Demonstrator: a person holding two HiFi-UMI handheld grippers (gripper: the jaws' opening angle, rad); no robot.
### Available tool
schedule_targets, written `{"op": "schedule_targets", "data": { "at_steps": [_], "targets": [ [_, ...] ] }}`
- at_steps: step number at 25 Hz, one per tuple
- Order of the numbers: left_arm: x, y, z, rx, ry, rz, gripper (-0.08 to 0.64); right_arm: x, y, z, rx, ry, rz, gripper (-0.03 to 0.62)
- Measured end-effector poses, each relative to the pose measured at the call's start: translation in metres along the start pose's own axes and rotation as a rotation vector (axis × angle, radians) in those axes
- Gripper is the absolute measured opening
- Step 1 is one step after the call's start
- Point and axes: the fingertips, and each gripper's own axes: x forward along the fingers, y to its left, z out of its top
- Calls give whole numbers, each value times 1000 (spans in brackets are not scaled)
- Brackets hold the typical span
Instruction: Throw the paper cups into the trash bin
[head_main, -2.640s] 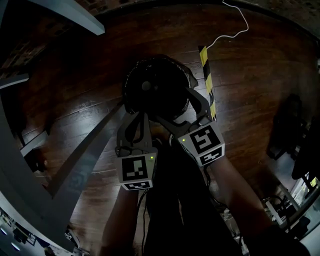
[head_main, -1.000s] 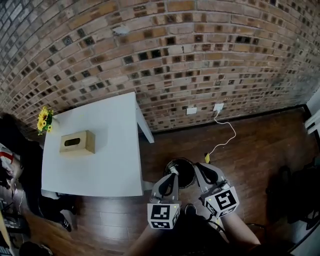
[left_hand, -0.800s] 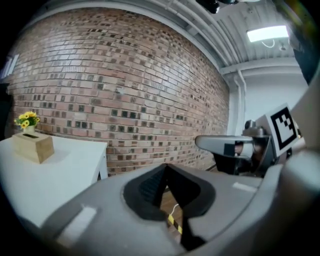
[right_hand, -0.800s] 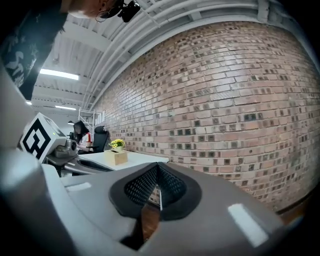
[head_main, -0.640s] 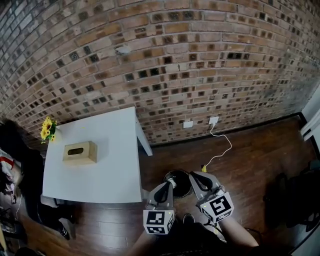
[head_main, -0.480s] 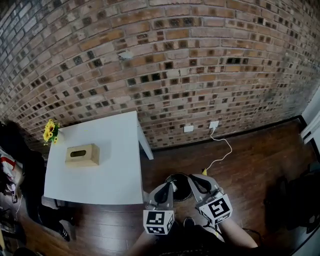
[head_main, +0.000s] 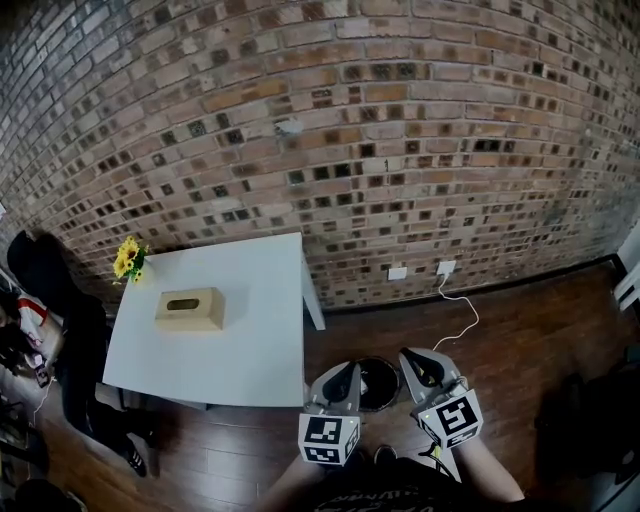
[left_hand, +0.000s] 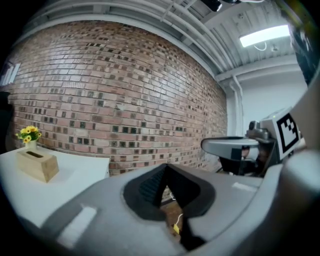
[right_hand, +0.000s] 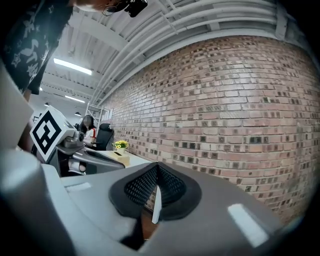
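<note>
No paper cup shows in any view. The black round trash bin (head_main: 377, 386) stands on the dark wood floor beside the white table's near right corner. Both grippers hover above it, pointing toward the brick wall. My left gripper (head_main: 348, 370) is over the bin's left rim, my right gripper (head_main: 412, 356) over its right rim. In the left gripper view the left gripper (left_hand: 165, 168) has its pads meeting with nothing between them. The right gripper (right_hand: 156, 168) is likewise shut and empty in its own view.
A white table (head_main: 250, 340) stands at the left with a tan tissue box (head_main: 188, 308) and yellow flowers (head_main: 127, 259). A white cable (head_main: 462, 312) runs from a wall outlet (head_main: 445, 268) across the floor. The brick wall fills the back.
The head view has lifted from a close look down on the bin to the wall and table. Both grippers have risen above the bin, still shut and empty.
</note>
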Motion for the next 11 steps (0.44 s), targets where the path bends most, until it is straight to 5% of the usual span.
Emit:
{"op": "schedule_targets", "data": {
  "at_steps": [11],
  "targets": [
    [7,3,23,20,-26,17,5,-2,-9,8,-46,-30,18,8]
  ]
}}
